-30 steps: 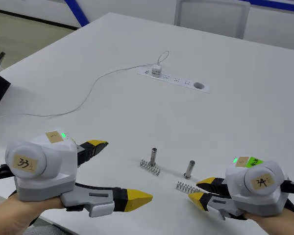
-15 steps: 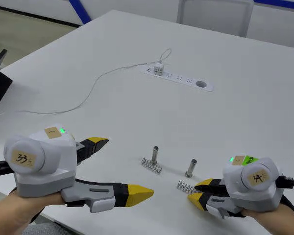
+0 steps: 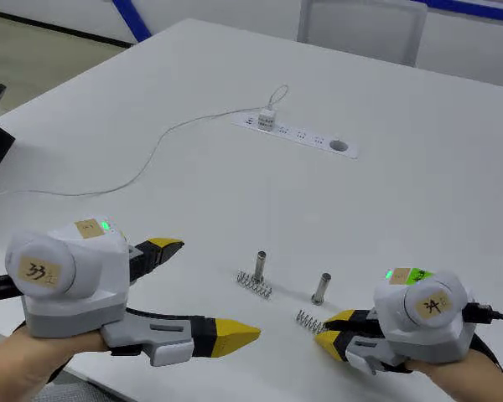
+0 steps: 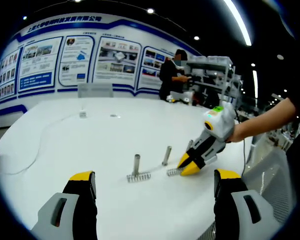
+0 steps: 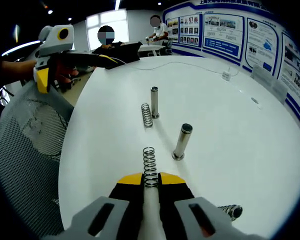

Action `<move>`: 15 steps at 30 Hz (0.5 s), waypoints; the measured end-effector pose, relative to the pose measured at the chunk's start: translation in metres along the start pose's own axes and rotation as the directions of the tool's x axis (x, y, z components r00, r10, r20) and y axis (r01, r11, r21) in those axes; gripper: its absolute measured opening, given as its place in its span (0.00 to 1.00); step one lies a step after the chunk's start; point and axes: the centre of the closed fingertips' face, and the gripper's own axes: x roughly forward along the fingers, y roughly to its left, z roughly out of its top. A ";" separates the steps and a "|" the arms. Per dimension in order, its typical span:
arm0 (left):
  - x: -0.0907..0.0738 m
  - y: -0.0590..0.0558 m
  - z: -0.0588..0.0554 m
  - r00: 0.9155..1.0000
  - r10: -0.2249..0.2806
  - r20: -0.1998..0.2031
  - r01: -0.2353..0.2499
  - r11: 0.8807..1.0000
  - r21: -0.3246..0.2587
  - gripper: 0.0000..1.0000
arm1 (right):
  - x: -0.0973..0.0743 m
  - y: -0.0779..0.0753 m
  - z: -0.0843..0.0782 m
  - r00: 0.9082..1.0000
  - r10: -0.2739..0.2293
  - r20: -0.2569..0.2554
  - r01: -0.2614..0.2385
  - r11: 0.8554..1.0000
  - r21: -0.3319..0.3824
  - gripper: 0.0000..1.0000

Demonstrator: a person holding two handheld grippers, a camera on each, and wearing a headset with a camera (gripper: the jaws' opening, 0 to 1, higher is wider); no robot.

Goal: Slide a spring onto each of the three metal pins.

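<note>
A tan sticker (image 3: 40,270) on the left gripper (image 3: 211,290), at 8 o'clock in the head view, reads "33". The label (image 3: 432,306) on the right gripper (image 3: 325,328), at 4 o'clock, looks like "34".

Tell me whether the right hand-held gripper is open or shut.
Shut: the right hand-held gripper has its yellow tips pinched together on the near end of a spring.
</note>
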 end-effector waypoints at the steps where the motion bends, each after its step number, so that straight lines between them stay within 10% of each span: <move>1: 0.000 -0.001 -0.001 1.000 -0.003 -0.002 0.003 1.000 0.001 1.00 | 0.001 0.000 0.000 1.000 -0.002 0.000 0.002 1.000 0.002 0.12; 15: 0.002 -0.011 -0.002 0.998 -0.054 -0.016 0.055 0.996 0.064 0.93 | -0.015 0.001 0.008 1.000 -0.022 0.011 0.022 0.999 0.039 0.11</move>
